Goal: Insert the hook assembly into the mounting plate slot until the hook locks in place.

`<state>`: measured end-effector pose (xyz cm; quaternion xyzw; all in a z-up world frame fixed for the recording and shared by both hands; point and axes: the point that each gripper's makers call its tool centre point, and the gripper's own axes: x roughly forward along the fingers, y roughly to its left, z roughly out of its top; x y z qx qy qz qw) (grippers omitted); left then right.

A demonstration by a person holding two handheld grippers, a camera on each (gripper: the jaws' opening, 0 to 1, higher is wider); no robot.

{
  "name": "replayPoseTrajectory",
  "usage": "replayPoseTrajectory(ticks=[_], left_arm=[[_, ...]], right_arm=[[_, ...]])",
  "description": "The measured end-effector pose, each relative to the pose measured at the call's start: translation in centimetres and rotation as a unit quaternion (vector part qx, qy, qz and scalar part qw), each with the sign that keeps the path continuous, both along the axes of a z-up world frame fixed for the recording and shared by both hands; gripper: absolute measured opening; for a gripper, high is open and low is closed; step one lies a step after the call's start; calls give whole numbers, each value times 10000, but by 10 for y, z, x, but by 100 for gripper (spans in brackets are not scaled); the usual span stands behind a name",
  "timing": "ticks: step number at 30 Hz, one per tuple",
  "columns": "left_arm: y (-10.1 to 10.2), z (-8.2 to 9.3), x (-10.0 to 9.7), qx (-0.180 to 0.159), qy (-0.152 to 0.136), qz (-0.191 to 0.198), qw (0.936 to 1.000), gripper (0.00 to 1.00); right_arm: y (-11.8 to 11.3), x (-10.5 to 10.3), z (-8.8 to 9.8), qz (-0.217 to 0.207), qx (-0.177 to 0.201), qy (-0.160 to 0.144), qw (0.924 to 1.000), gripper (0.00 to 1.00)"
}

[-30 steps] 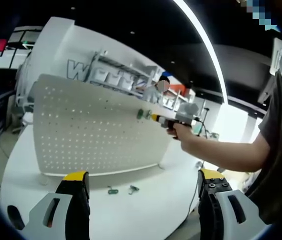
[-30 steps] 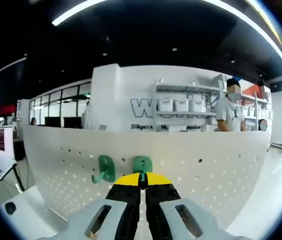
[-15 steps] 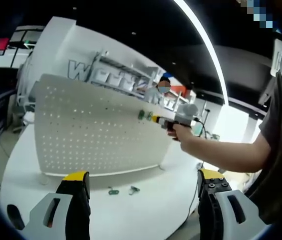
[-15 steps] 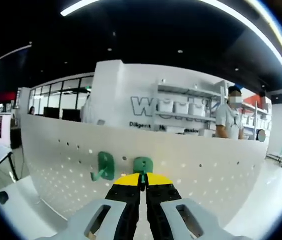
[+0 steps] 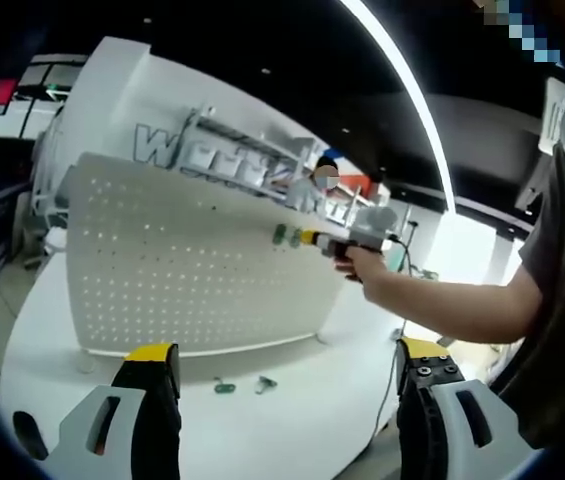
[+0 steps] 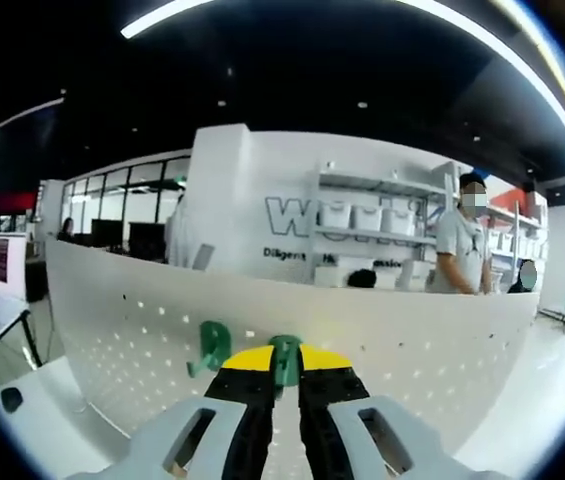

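Note:
A white perforated mounting plate (image 5: pixel 192 260) stands upright on a white table (image 5: pixel 292 430). In the right gripper view my right gripper (image 6: pixel 284 362) is shut on a green hook (image 6: pixel 284 352), whose back plate is pressed against the mounting plate (image 6: pixel 412 340). A second green hook (image 6: pixel 212 346) hangs on the plate just to its left. From the left gripper view, the right gripper (image 5: pixel 312 238) is held up at the plate beside both green hooks (image 5: pixel 280 234). My left gripper (image 5: pixel 287 352) stands open, low and well back from the plate.
Two loose hooks (image 5: pixel 224 387) (image 5: pixel 264 382) lie on the table in front of the plate. A person's arm (image 5: pixel 442 305) reaches across from the right. Behind the plate are shelves with bins (image 6: pixel 362 215) and a standing person (image 6: pixel 460 245).
The held hook's back plate now sits low between the right gripper's yellow tips instead of above them. Left gripper still open; its view shifted only slightly.

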<state>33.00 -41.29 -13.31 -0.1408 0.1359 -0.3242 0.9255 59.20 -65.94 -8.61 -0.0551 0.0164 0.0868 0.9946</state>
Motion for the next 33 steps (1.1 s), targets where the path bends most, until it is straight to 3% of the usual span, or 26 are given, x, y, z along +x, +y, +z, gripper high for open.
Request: replayPoseTrajectory(ticks=[10, 12, 18, 33], left_arm=[[1, -5, -5, -31, 84, 36, 10000, 91], [0, -6, -7, -78, 91, 28, 9999, 91], [-3, -9, -12, -71, 129, 1, 9999, 91], [-13, -9, -21, -39, 120, -96, 9999, 91]], right_arm=[[0, -8, 18, 20, 147, -124, 9998, 9], [2, -13, 25, 96, 313, -173, 9993, 10], [8, -29, 32, 239, 202, -223, 9993, 10], [20, -69, 24, 571, -85, -69, 9983, 10]])
